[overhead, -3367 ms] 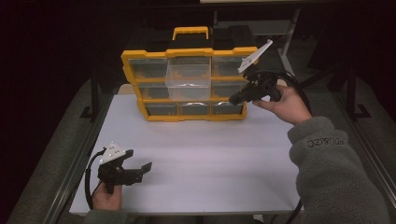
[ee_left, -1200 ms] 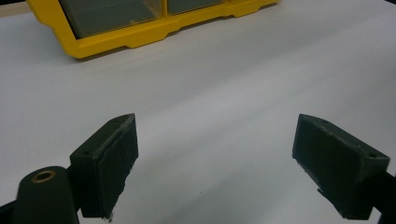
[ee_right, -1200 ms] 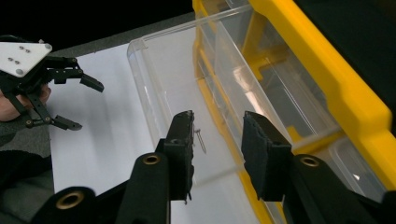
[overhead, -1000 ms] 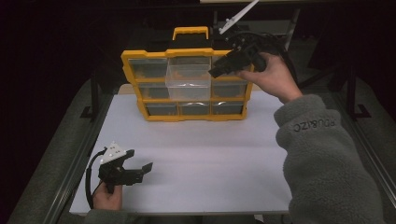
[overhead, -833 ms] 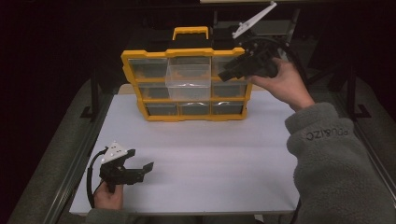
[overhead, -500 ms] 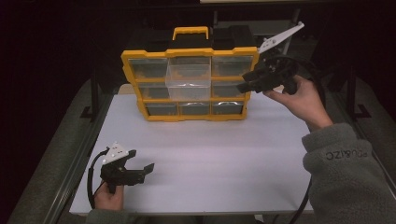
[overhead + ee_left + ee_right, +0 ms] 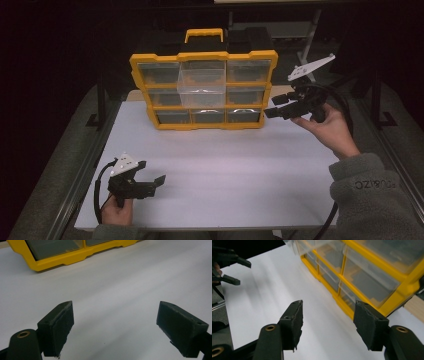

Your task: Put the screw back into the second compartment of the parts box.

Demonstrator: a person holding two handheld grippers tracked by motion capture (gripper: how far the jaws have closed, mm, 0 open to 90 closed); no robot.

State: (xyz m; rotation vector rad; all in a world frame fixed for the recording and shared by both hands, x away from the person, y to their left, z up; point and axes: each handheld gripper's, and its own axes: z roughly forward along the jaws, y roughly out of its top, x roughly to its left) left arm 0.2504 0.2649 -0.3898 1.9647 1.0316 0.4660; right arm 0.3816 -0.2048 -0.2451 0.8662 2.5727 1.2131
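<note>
I judge the work part done: the clear middle drawer [image 7: 202, 86] juts out of the yellow organizer [image 7: 202, 55], which stands upright at the upper centre of the high view, at the back of the white counter [image 7: 240, 170]. The drawer's long axis runs toward me. My right tongs [image 7: 272, 107], just right of the case, have just been opening, empty. My left tongs [image 7: 154, 183] rest wide and empty at lower left. Whether to push it shut or pull it free, I cannot tell.

Dim room w/ dark bkgd, bright white table [image 7: 240, 170] lit from above, slight blur in right gripper view.
</note>
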